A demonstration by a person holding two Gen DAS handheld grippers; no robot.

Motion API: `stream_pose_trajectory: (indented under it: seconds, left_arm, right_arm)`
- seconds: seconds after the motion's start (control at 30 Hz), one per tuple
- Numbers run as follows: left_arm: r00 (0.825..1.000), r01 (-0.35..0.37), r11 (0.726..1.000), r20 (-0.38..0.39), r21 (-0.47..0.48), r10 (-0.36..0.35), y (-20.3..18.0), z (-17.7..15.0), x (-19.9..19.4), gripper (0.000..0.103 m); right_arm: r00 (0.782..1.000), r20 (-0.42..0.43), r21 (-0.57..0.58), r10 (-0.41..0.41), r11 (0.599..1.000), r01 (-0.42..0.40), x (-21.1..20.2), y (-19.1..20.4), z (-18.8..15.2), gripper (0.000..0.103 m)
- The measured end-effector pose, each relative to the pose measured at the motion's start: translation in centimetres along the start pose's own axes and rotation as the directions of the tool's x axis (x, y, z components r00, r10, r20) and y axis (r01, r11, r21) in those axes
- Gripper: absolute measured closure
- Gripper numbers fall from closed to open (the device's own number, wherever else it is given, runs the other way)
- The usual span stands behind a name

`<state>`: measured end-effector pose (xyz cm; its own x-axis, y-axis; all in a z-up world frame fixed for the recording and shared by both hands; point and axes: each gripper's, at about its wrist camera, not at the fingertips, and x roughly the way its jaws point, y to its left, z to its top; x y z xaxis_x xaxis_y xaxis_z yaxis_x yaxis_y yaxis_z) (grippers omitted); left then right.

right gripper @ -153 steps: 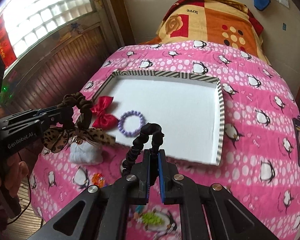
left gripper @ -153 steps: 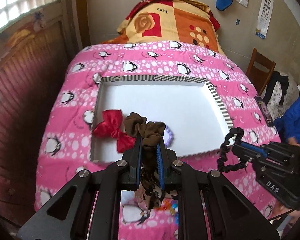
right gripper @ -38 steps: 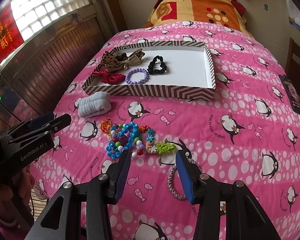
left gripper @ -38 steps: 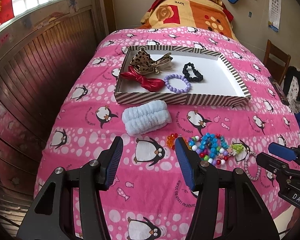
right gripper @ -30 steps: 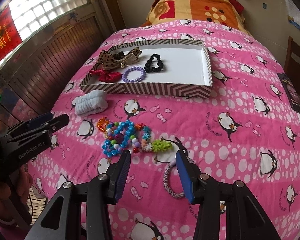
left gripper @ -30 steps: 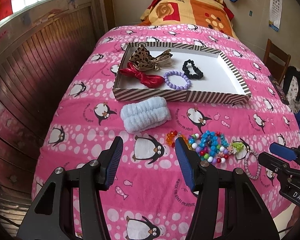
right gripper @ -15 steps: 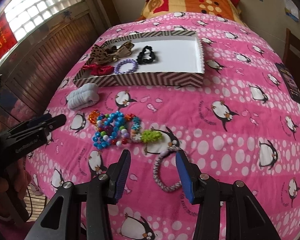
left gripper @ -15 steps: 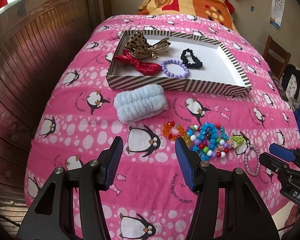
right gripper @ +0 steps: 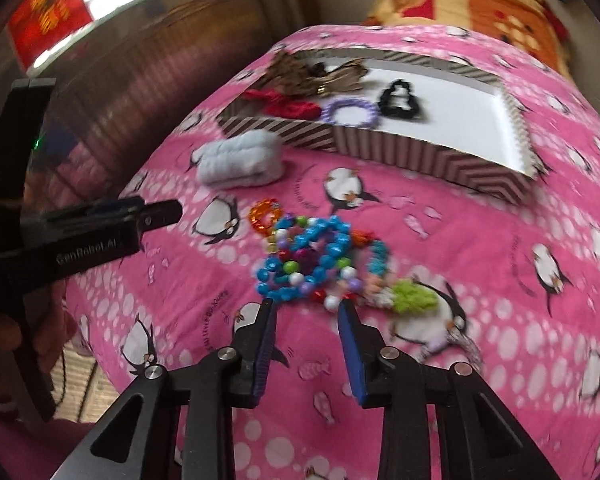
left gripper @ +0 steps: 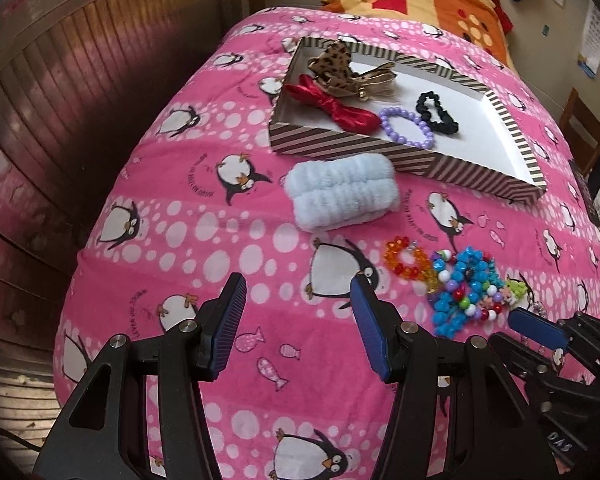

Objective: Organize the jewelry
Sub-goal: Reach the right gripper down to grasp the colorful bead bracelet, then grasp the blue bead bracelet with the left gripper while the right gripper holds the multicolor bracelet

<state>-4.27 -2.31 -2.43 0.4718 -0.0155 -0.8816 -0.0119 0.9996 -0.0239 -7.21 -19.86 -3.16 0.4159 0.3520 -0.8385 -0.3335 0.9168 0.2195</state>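
Pink penguin bedspread (right gripper: 480, 240) now fills both views, nearer than a second ago. Right gripper (right gripper: 306, 308) has dropped toward the beaded bracelet pile (right gripper: 312, 258) just beyond its empty, closing jaws, likely the next pick. Left gripper (left gripper: 298, 284) gapes empty, blue scrunchie (left gripper: 342, 192) ahead.

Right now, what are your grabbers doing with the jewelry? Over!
Left gripper open, empty. Right gripper closing, nothing between pads. Bead bracelet pile loose on blanket, ahead of right gripper. Striped tray beyond; path clear.
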Motion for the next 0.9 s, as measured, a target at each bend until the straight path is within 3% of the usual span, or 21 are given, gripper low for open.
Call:
stream_pose_trajectory:
  seconds: [0.33, 0.4, 0.5, 0.67, 0.9]
  left_arm:
    - [1.0, -0.001, 1.0, -0.019, -0.029, 0.0, 0.7, 0.3, 0.6, 0.049]
    - [1.0, -0.001, 1.0, -0.02, -0.031, 0.001, 0.8, 0.3, 0.6, 0.049]
    - [1.0, 0.001, 0.999, -0.026, -0.036, -0.002, 0.9, 0.5, 0.8, 0.049]
    - [0.999, 0.017, 0.999, -0.028, -0.037, -0.018, 0.8, 0.9, 1.0, 0.049]
    - [0.992, 0.122, 0.992, -0.031, 0.019, -0.121, -1.3, 1.3, 0.7, 0.049]
  right_arm:
    - [0.996, -0.083, -0.181, -0.045, 0.983, 0.029, 4.0, 0.9, 1.2, 0.073]
    - [0.996, -0.077, -0.191, -0.036, 0.981, 0.021, 4.1, 0.8, 1.2, 0.081]
    - [0.997, -0.076, -0.131, 0.01, 0.991, -0.02, 3.4, 0.0, 1.6, 0.095]
    - [0.995, -0.018, -0.012, 0.098, 0.995, -0.098, 0.5, -1.9, 1.9, 0.095]
    - [0.983, 0.101, 0.117, 0.154, 0.979, -0.166, -3.7, -3.8, 2.6, 0.095]
